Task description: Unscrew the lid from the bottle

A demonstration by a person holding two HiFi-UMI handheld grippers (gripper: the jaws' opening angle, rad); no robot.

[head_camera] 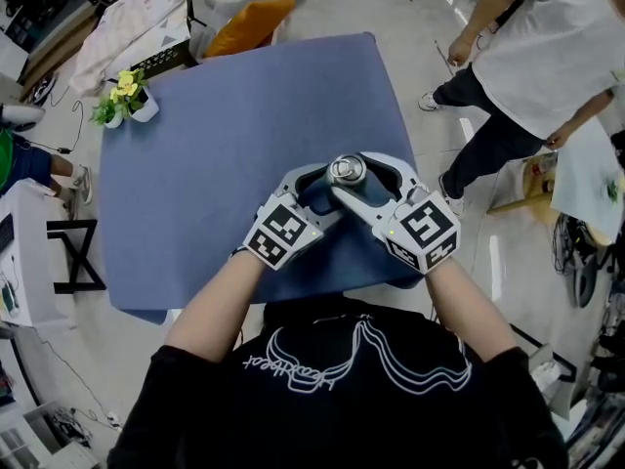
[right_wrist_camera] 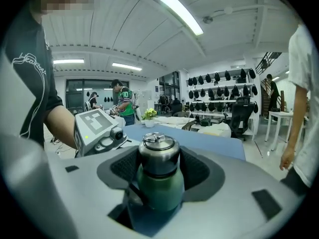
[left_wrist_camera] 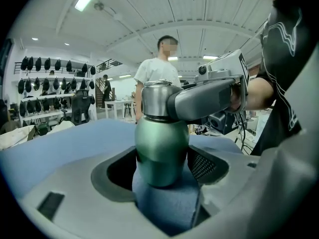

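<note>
head view, table: blue table [head_camera: 215,164] filled the middle of the frame, flower pot [head_camera: 125,98] at its upper left corner
head view, bottle: stood near the table's lower edge, centre frame, silver lid [head_camera: 346,170] on top
head view, grippers: left gripper [head_camera: 327,188] came in from lower left, right gripper [head_camera: 363,176] from lower right, both meeting at the bottle
head view, background: person in white shirt [head_camera: 547,47] at upper right
left gripper view, grip: jaws pinched the green bottle [left_wrist_camera: 162,153] body, centre frame
left gripper view, lid: right gripper's jaw lay across the lid from the right
right gripper view, grip: jaws clamped on the lid [right_wrist_camera: 158,156], green body below, centre frame
right gripper view, left gripper: marker cube [right_wrist_camera: 94,126] at middle left
</note>
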